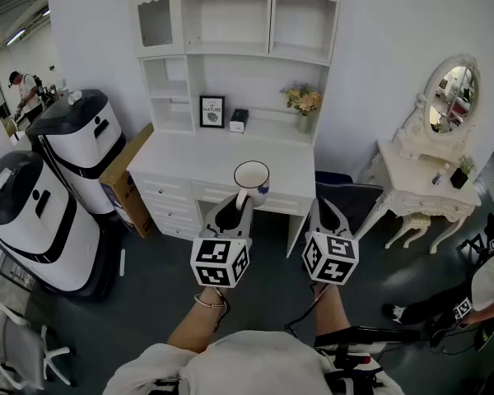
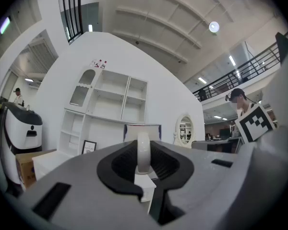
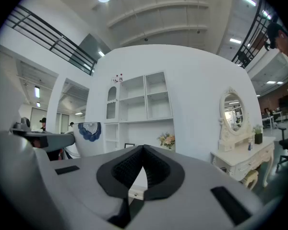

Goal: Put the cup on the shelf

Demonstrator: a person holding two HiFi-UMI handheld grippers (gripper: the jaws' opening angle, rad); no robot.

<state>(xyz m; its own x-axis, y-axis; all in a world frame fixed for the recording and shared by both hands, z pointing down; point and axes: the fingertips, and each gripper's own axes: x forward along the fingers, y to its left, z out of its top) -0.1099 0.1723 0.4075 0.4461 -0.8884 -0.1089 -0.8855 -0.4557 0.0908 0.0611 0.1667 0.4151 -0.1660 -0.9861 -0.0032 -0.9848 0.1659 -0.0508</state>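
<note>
Nearest me, my left gripper point(image 1: 240, 202) pinches the white cup point(image 1: 251, 176) by its handle before the shelf point(image 1: 230, 49); my right gripper point(image 1: 327, 210) is closed, empty.

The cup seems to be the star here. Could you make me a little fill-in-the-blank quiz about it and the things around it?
1. The left tool grips the cup by its ____.
2. The right tool is shut and holds ____.
3. In the head view, the picture frame on the desk stands to the ____ of the flowers.

Missing words: handle; nothing; left.
</note>
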